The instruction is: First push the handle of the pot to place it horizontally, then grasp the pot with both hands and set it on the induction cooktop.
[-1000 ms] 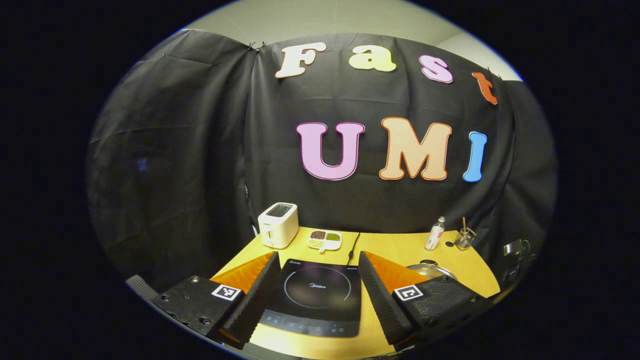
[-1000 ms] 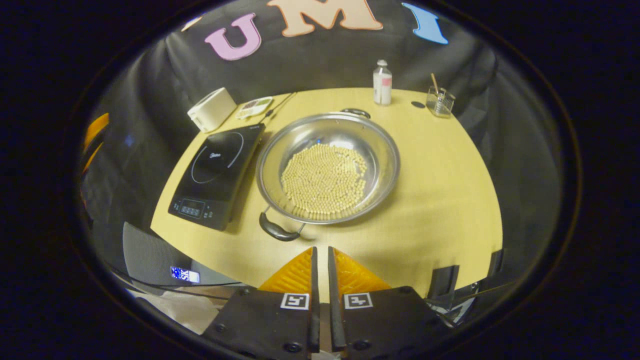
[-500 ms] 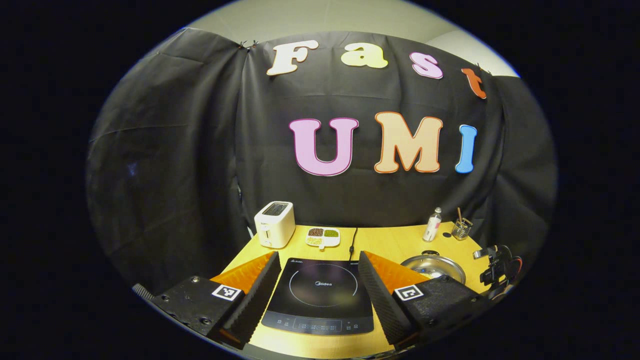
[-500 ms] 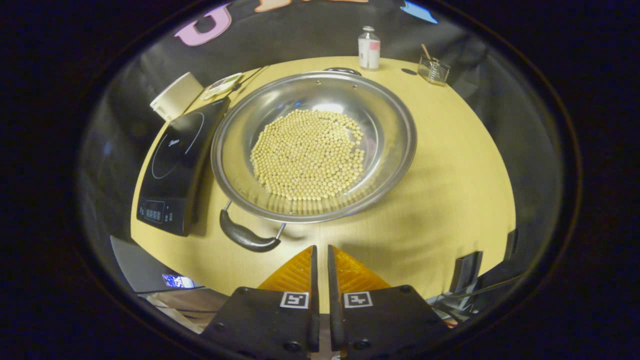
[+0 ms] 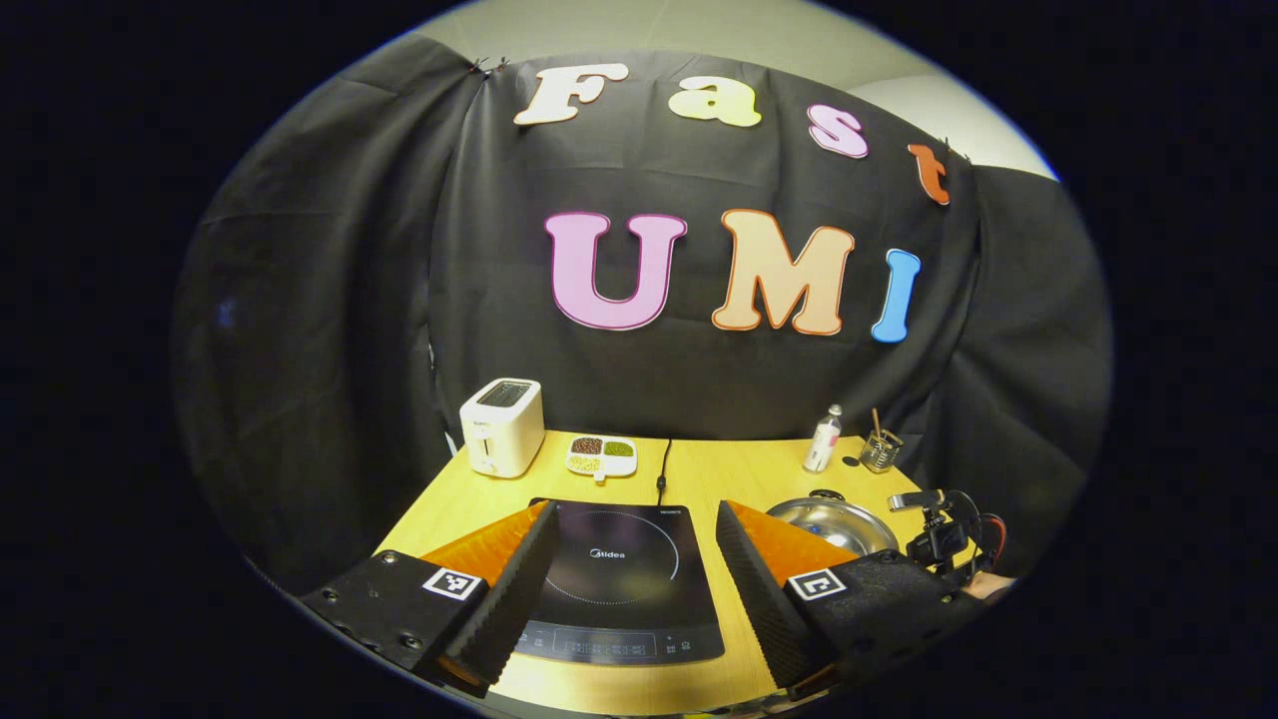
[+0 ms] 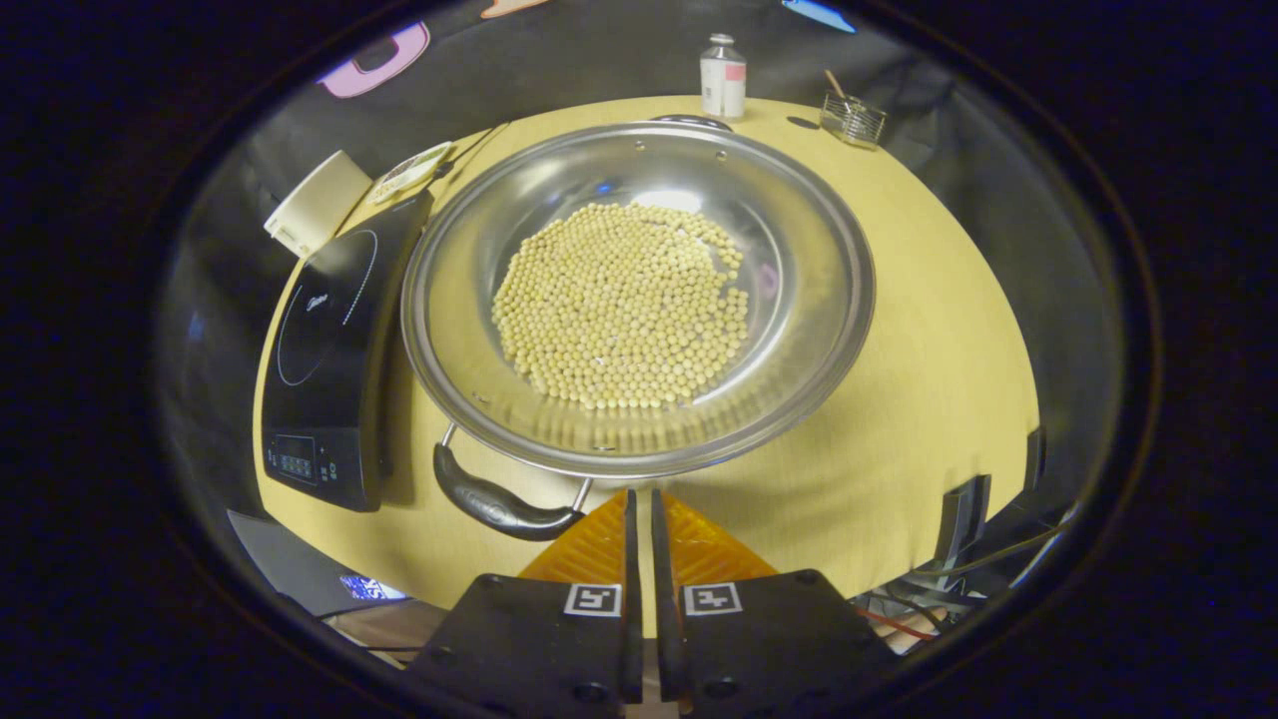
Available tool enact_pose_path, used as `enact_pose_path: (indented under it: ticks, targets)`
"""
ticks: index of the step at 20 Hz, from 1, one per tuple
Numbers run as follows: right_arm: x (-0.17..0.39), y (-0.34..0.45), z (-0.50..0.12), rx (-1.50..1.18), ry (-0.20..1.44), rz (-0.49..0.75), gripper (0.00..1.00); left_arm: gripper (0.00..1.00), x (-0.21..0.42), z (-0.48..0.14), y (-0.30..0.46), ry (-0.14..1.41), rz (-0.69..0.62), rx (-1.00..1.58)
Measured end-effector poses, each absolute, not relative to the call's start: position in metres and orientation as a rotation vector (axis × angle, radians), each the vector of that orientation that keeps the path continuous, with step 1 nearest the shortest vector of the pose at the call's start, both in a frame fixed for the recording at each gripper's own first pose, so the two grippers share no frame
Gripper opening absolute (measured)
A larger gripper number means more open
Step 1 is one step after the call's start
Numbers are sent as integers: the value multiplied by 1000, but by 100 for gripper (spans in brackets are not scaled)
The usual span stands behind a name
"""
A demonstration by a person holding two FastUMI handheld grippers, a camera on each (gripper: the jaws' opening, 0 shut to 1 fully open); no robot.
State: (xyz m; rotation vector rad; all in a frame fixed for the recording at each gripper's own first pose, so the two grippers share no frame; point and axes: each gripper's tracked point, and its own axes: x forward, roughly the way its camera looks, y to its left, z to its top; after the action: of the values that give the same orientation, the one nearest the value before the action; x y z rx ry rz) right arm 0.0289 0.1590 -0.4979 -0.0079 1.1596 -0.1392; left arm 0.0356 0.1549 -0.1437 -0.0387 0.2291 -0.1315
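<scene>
Pot [image 6: 639,300] on table, handle [image 6: 496,502] by closed R gripper [image 6: 640,504]; L gripper [image 5: 631,524] open.

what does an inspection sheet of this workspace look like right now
surface: yellow table, no spills seen
job's things: pot holding beans, beside cooktop; near handle points toward the front edge, not yet horizontal
clutter: toaster, snack tray, bottle, glass holder along the back
grippers: left gripper open, above the cooktop; right gripper shut, empty, tips just right of the handle
cables: cord runs back from the cooktop
surroundings: black cloth wall
</scene>
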Motion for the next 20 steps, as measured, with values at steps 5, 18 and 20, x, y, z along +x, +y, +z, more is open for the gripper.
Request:
enact_pose_path:
  ticks: [5,18,20]
  targets:
    - [42,195,-503,65,1130,-171,9,96,42,-144,168,218,-161,10]
    - [101,271,-508,185,1023,-271,8,96,39,-166,187,226,-178,-27]
    - [112,277,-513,203,1013,-283,8,96,36,-177,193,260,-155,-29]
